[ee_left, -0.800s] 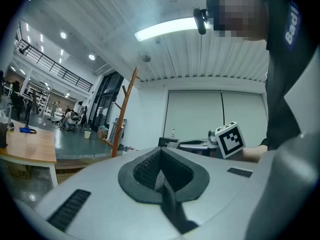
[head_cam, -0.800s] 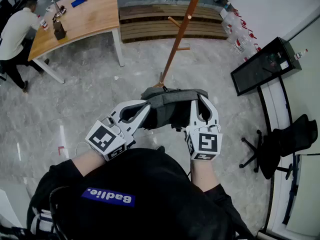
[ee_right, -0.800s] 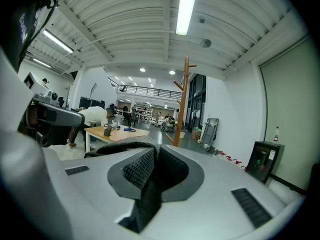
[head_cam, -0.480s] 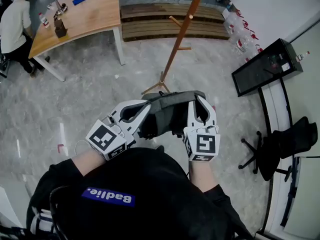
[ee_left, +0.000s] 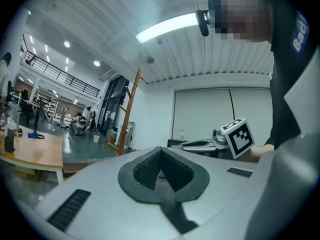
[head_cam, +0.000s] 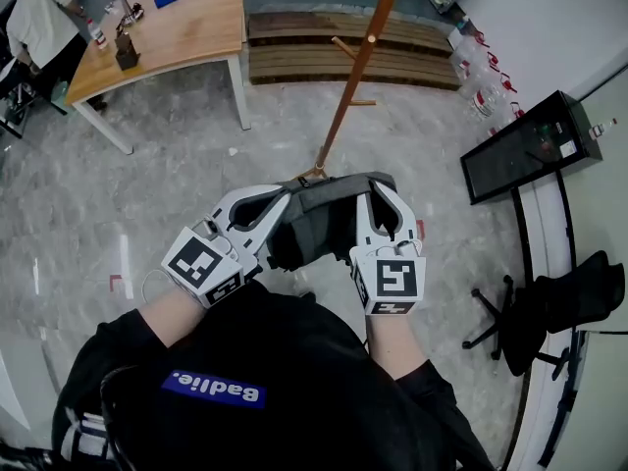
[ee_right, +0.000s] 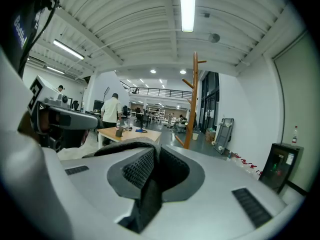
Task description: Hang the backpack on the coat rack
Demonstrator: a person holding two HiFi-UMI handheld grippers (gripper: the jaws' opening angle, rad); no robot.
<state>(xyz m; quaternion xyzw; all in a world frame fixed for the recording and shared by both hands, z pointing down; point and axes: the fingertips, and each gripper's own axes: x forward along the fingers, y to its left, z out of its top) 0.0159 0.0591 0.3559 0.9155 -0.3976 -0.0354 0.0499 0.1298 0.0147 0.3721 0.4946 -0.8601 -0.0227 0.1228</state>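
Note:
A grey backpack (head_cam: 329, 222) hangs in front of me, held by its top edge between both grippers. My left gripper (head_cam: 285, 198) is shut on the left end of that edge, and a dark strap (ee_left: 172, 211) runs out from under its pads. My right gripper (head_cam: 372, 188) is shut on the right end, with a grey strap (ee_right: 125, 146) passing through its jaws (ee_right: 152, 171). The wooden coat rack (head_cam: 358, 67) stands on the floor just beyond the backpack. Its pole and pegs also show in the left gripper view (ee_left: 127, 114) and the right gripper view (ee_right: 191, 101).
A wooden table (head_cam: 167, 32) stands at the far left with a person (head_cam: 39, 27) beside it. Wooden benches (head_cam: 343, 47) lie behind the rack. At the right are a black cabinet (head_cam: 530, 145), several bottles (head_cam: 481, 67) and a black office chair (head_cam: 559, 302).
Both grippers and the backpack have stayed close to where they were, with the grips unchanged. The person at the far table has moved along it.

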